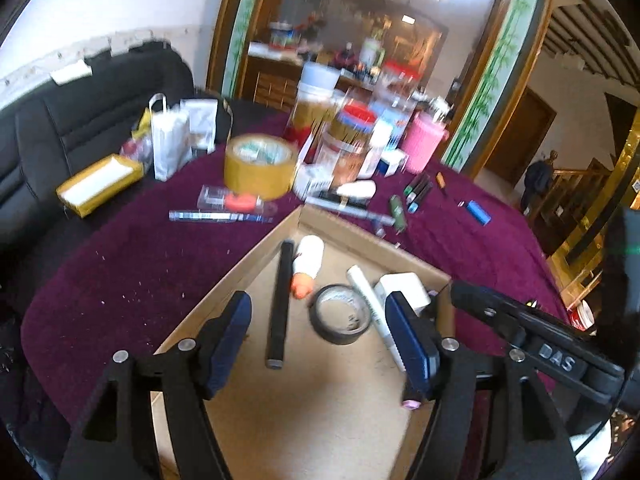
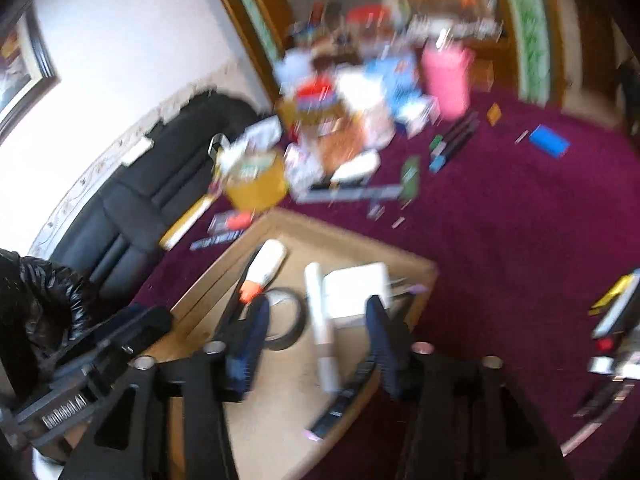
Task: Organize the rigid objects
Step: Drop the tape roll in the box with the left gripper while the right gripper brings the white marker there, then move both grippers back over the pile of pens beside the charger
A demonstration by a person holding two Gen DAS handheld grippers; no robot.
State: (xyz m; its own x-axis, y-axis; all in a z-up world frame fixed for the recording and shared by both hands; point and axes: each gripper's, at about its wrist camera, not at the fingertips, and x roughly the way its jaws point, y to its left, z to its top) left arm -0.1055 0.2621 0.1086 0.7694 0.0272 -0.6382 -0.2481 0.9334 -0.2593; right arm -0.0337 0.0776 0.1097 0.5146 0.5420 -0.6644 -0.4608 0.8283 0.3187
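Both grippers over the shallow cardboard tray (image 1: 256, 264), pointing down into it.

Left gripper (image 1: 320, 340): jaws apart, nothing between the blue pads, no contact. Directly ahead of it: black tape roll (image 1: 340, 314), flat on the tray floor. Left of centre: long black matte stick (image 1: 280, 300), lying lengthwise. Past that: white bottle with orange cap (image 1: 308, 266), on its side. By the right finger: white marker (image 1: 374, 312), and beyond it a white boxy block (image 1: 400, 286) near the tray corner.

Right gripper (image 2: 316, 336): jaws also apart, holding nothing. The white marker (image 2: 320, 320) lies between its fingers on the tray floor, pads clear of it. A dark flat pen-like item (image 2: 340, 400) leans over the tray edge just under the right finger; too blurred to identify.

Beyond the tray, on the fuzzy maroon tablecloth (image 1: 120, 272), still outside it: big tan packing-tape roll (image 1: 260, 166), clear ruler (image 1: 220, 216), markers (image 1: 418, 192), blue lighter (image 1: 478, 212), pink cup (image 1: 424, 142), cluster of jars and boxes at the far edge. Black leather sofa (image 1: 80, 120) on the far left.

Right-wrist view is heavily motion-blurred.
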